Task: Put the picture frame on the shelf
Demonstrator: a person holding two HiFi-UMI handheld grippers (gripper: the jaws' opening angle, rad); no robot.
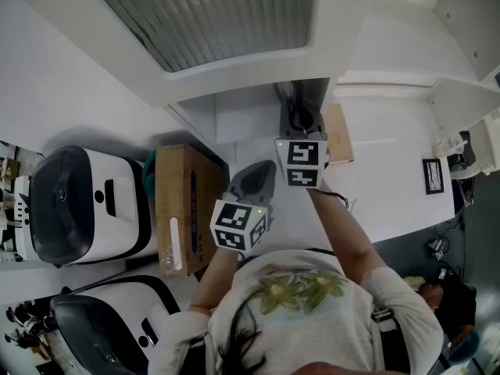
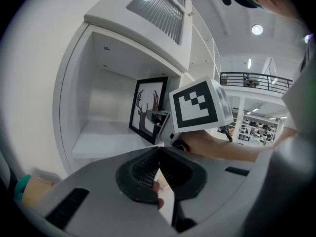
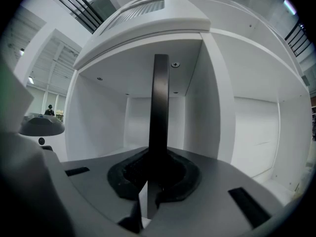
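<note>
Black picture frame [image 3: 159,107] stands edge-on in your right gripper [image 3: 158,167]. Its jaws are nearly closed and pinch the frame's thin side, which holds it upright inside the white shelf [image 3: 237,127] compartment. From the left gripper view, the deer print faces outward and sits at an angle within the opening. I cannot tell whether its bottom edge touches the shelf floor. Your left gripper [image 2: 159,157] is closed on nothing and sits back below the opening, likely to leave the right one room.

Bright, even light, ceiling lamps [image 2: 256,29] glaring, fisheye-bent edges — black vignetted corners, left hand-held gripper [image 2: 159,163] blurred up close.
</note>
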